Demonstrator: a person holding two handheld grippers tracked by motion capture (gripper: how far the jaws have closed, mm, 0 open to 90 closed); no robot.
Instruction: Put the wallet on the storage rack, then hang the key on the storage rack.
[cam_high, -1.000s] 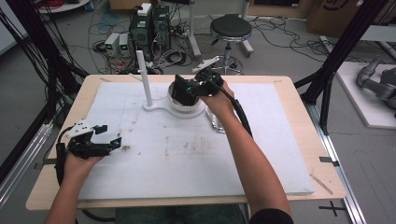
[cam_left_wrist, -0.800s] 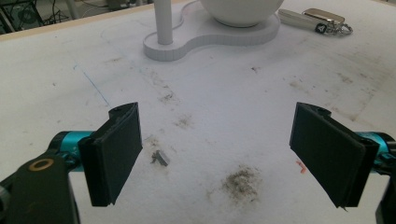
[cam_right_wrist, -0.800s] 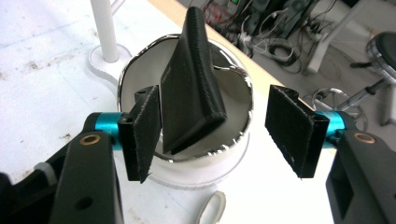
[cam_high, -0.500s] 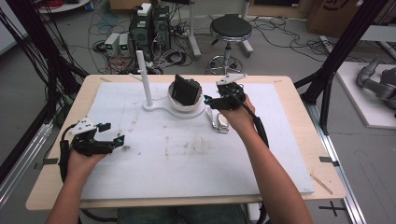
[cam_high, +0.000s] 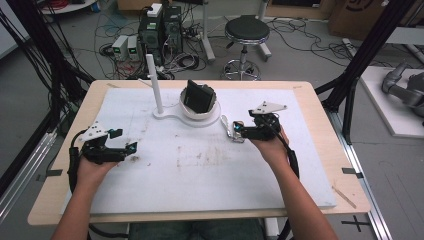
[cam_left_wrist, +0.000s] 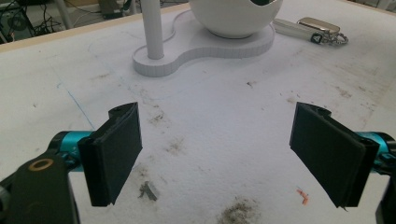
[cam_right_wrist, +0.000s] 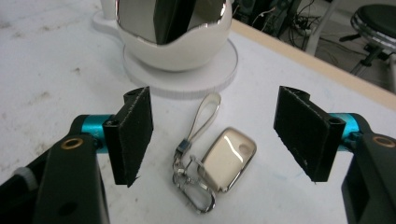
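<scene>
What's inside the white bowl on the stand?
A dark, flat rectangular object stands tilted in the white bowl, leaning on the shiny metallic lining. Its lower end and the bowl's bottom are hidden by the rim.

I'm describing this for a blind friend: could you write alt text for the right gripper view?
The right claw hangs open just above a car key fob lying on the white table cover, its two black pads either side of the fob, not touching it. A pale strap and metal clip trail from the fob, and behind sits a white bowl holding a dark object.
</scene>
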